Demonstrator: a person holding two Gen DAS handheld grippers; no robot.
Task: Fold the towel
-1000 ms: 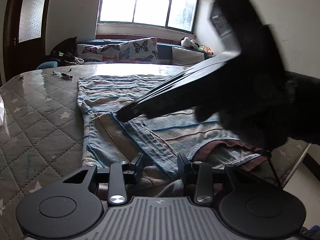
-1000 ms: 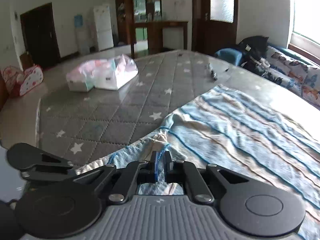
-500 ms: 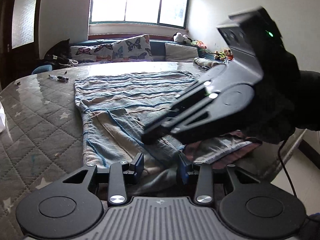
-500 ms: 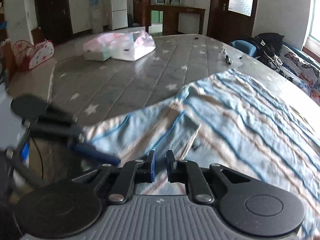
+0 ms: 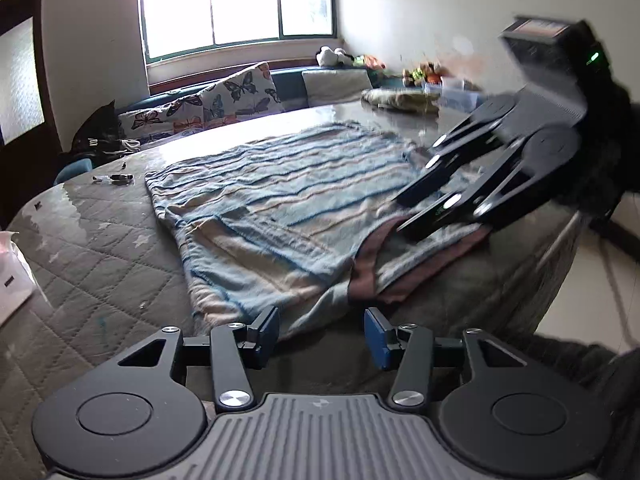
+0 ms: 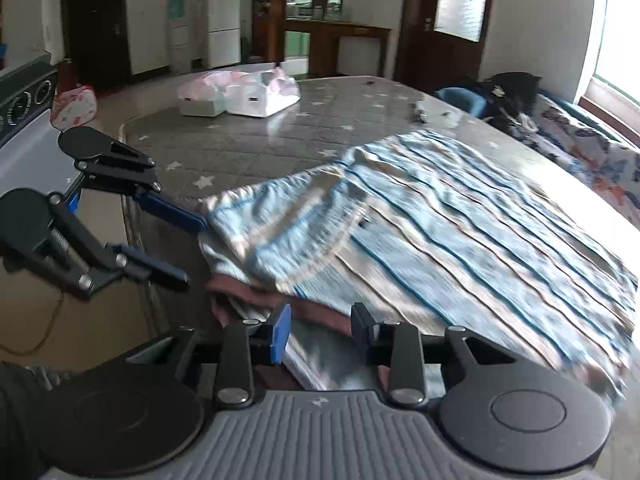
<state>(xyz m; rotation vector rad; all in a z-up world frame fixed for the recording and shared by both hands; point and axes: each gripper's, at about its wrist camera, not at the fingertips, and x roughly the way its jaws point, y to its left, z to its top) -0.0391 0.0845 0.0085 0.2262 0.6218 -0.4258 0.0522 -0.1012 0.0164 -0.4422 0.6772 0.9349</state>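
Claws both gape wide, empty; left claw (image 5: 322, 332) and right claw (image 6: 320, 330) hover at towel (image 5: 280, 208) edge.

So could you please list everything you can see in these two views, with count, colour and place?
towel: one, blue and beige stripes, folded on the mattress, near edge hanging over
mattress: one, grey quilted with stars, under the towel
bags: a white and pink cluster, far mattress corner
pen: one, dark, on the mattress beyond the towel
cushions: butterfly print, under the window
fridge: one, white, far wall
left gripper: black with blue pads, open, at the towel's near edge
right gripper: black with blue pads, open, over the towel's edge
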